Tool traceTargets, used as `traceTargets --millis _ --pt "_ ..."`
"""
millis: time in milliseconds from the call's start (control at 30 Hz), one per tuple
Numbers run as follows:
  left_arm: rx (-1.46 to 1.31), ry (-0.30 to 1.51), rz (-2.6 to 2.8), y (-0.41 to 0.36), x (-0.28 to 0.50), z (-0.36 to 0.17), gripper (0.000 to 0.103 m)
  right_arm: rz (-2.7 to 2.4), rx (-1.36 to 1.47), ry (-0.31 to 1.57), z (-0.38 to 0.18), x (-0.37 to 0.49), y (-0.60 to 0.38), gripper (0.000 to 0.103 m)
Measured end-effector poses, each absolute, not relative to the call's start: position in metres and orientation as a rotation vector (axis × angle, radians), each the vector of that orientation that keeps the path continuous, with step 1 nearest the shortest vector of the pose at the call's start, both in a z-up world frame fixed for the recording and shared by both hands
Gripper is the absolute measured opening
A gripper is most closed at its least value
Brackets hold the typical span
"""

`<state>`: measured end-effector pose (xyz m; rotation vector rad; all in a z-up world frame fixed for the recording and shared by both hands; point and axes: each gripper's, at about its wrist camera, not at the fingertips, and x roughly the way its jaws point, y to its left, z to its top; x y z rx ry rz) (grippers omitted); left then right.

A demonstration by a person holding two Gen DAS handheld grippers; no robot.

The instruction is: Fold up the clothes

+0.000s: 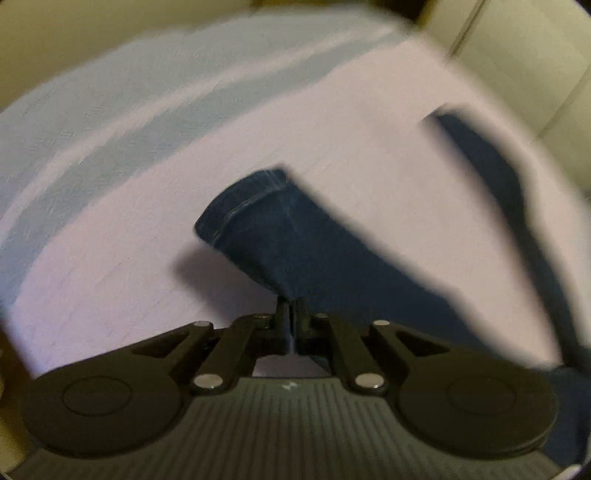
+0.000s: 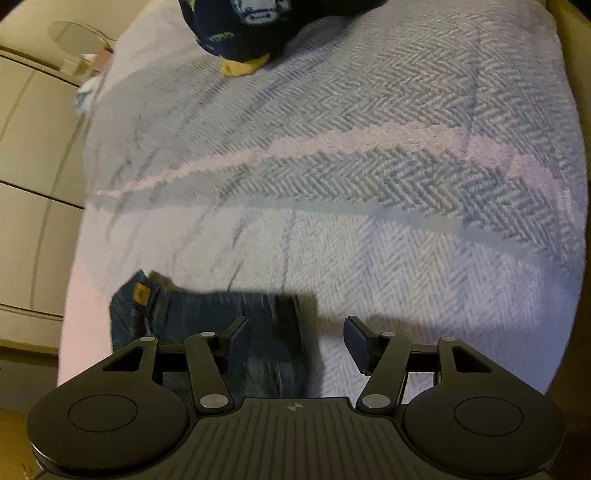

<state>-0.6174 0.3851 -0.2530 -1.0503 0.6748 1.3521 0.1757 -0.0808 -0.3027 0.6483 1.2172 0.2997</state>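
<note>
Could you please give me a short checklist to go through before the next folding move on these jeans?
1. Left hand-held gripper pinched on the jeans' leg end: ok, its jaws are shut on the denim.
2. Right hand-held gripper ready to grasp: ok, its jaws stand open with nothing held.
3. Right hand-held gripper lined up with the waistband end: not ok, only its left finger is over denim; the right one is over the blanket.
4. Blanket free ahead for the fold: ok in the near part; a dark garment lies at the far edge.
5. Jeans flat, without twists: cannot tell, the left wrist view is blurred.
</note>
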Motion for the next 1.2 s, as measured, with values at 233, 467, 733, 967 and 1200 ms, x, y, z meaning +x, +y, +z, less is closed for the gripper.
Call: traceTargets --millis 233,467,733,967,1200 --pt "-1.157 0.639 1.456 0.37 -0.629 -0.274 0.003 0.379 0.697 1.209 -0.33 0.182 -0.073 0.064" --pt "-1.05 0.635 1.383 0.37 -0.625 -0.233 0.002 0.502 0.497 1.222 -0.311 0.174 -0.04 0.013" --pt "-0.935 0.967 1.524 0.351 -0.652 -0.262 0.0 0.498 0.312 1.242 -0.284 0.151 -0.05 0.024" --pt "-0.796 1.023 1.344 0.34 -0.607 -0.236 0.006 0.412 -0.042 1.127 -0.243 0.118 -0.022 0.043" --pt "-0.835 0.973 1.099 0.379 -0.527 -0.204 0.017 0.487 0.056 1.152 -0.207 0.095 0.014 0.043"
